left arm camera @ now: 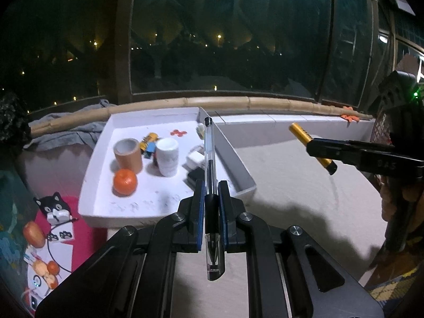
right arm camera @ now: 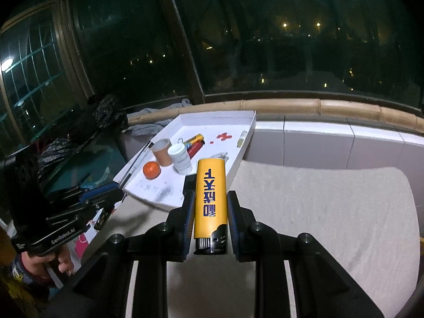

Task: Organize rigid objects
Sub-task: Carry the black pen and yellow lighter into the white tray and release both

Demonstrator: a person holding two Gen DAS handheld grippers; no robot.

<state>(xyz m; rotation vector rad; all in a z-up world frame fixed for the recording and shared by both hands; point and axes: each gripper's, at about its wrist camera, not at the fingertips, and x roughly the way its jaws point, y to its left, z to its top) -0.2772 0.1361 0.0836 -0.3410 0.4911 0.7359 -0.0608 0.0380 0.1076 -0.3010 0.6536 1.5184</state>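
Observation:
My left gripper (left arm camera: 212,193) is shut on a clear ballpoint pen (left arm camera: 209,156) that points forward over the white tray (left arm camera: 92,164). My right gripper (right arm camera: 210,204) is shut on a yellow lighter (right arm camera: 210,196) with blue lettering, held above the pale cloth near the tray's right wall. The lighter (left arm camera: 304,137) and right gripper (left arm camera: 344,153) also show in the left wrist view, at right. The left gripper (right arm camera: 87,198) and pen (right arm camera: 137,159) show at left in the right wrist view. The tray holds an orange (left arm camera: 125,181), a brown cup (left arm camera: 128,155), a white cup (left arm camera: 167,156) and small items.
A pale cloth (right arm camera: 318,212) covers the surface right of the tray. A bamboo rail (left arm camera: 238,103) and dark windows run behind. A grey cloth (left arm camera: 66,129) lies at the back left. A cat figure (left arm camera: 53,206) and clutter sit low at left.

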